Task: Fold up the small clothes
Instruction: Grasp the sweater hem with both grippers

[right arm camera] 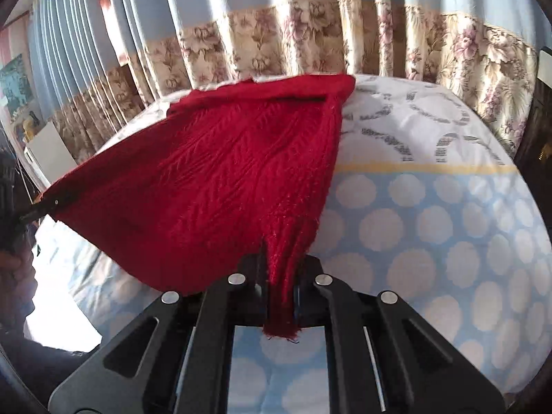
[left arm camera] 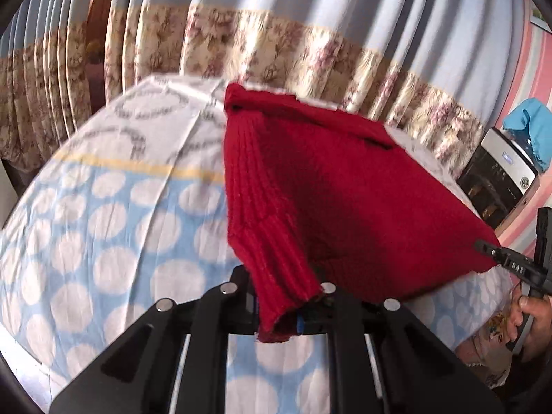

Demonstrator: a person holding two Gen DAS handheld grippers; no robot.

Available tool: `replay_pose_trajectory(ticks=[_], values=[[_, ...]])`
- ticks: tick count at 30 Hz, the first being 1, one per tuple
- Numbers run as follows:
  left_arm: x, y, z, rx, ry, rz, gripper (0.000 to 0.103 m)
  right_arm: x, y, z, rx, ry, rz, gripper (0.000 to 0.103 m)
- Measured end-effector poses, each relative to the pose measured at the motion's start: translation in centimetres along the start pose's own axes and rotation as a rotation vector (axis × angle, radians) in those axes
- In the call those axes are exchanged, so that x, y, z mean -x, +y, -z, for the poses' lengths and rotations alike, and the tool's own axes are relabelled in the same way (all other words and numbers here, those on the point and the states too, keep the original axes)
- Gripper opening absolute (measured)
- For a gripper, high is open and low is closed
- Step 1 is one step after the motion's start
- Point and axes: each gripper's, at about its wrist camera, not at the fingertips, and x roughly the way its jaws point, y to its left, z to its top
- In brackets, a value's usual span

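The red sweater (left arm camera: 321,189) is held clamped at both near corners by the left gripper (left arm camera: 286,310) and right gripper (right arm camera: 281,296), lifted above the bed (left arm camera: 103,224).

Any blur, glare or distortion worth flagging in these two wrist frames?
Left wrist: strong fisheye bending, curtain and red sweater slightly motion-blurred. Right wrist: same bending, sweater knit sharper, blown-out white patch on the bedsheet at lower left.
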Motion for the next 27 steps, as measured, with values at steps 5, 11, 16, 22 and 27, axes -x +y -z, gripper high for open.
replay_pose_trajectory(ticks=[5,11,16,22,27], values=[[-2.0,1.0,1.9,0.043,0.072,-0.015,0.014,-1.4,-2.1,1.5,-0.073,0.095,-0.011,0.009],[-1.8,1.0,0.3,0.041,0.042,-0.006,0.014,-0.9,-1.9,1.2,-0.073,0.080,-0.021,0.009],[-1.8,1.1,0.1,0.038,0.039,-0.024,0.015,-0.3,-1.6,-0.2,-0.047,0.054,-0.018,0.010],[-3.2,0.2,3.0,-0.054,0.038,-0.150,0.035,-2.2,-2.2,1.9,-0.065,0.119,0.001,0.015],[-2.7,0.3,4.3,-0.058,0.025,-0.185,0.076,-2.2,-1.8,3.9,-0.059,0.117,0.033,0.043]])
